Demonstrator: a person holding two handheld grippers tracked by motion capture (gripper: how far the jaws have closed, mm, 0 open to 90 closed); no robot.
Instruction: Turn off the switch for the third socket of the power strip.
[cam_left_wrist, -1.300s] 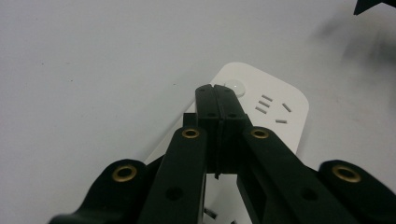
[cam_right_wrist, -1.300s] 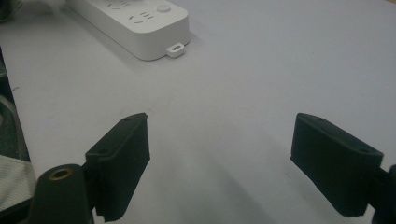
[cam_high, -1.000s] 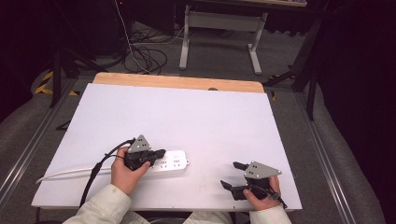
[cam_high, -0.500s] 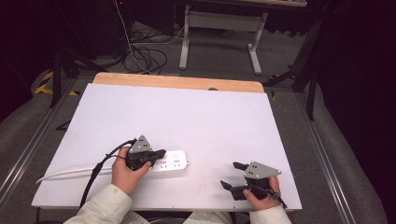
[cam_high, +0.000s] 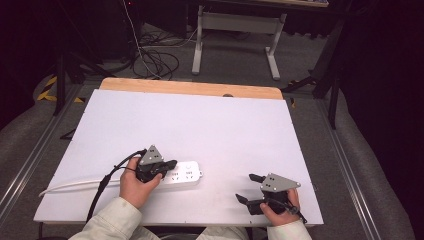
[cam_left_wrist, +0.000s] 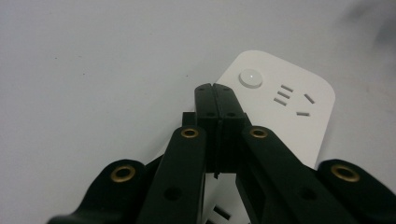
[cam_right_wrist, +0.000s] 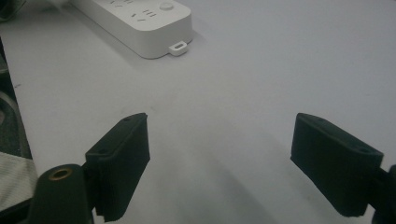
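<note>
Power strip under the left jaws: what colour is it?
White. The power strip shows best in the left gripper view.

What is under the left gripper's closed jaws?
The white power strip lies on the white table beneath the left gripper, whose jaws are shut with nothing between them. Its round button and one socket show; the jaws cover the near part.

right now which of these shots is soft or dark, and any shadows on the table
High view: the white table is evenly lit and the floor around it falls into darkness. Left gripper view: the shut left gripper looks sharp, the power strip slightly soft. Right gripper view: the open right gripper is blurred up close and casts a faint shadow on the table.
</note>
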